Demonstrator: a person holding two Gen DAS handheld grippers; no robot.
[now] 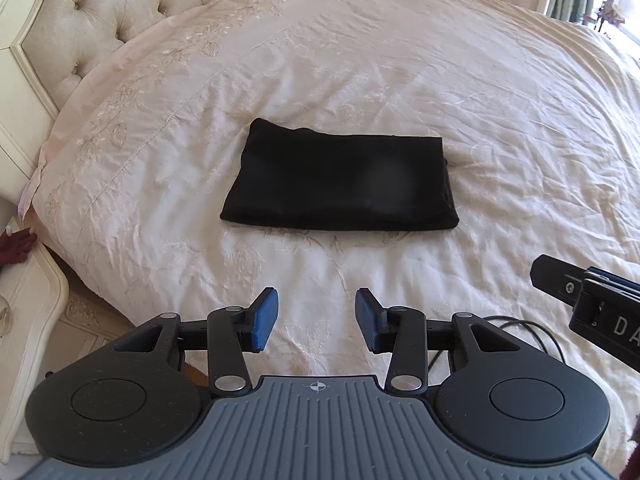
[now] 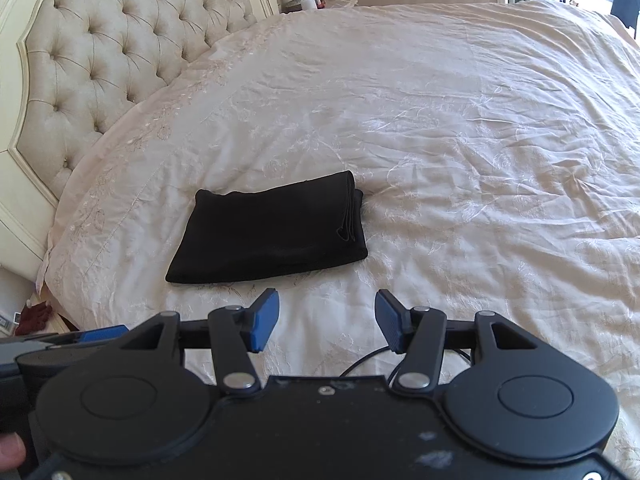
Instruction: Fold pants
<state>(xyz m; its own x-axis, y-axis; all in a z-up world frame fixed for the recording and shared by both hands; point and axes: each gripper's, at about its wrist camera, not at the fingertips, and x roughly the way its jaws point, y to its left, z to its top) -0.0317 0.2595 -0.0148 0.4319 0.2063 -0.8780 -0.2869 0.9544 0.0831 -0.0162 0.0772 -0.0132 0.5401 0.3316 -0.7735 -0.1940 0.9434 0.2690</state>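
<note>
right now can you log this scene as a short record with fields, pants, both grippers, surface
pants: black pants folded into a flat rectangle, stacked layer edges showing at its right end
surface: cream embroidered bedspread, wrinkled
left gripper: open, nothing between its blue pads, short of the pants
right gripper: open, empty, also short of the pants
headboard: tufted headboard at left
task state: looks folded

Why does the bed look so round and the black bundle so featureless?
Both wrist views use fisheye lenses, bowing the bed into a dome. Daylight from the window side washes out the bedspread; the folded pants go nearly solid black in the left view, while the right view shows layered edges.
</note>
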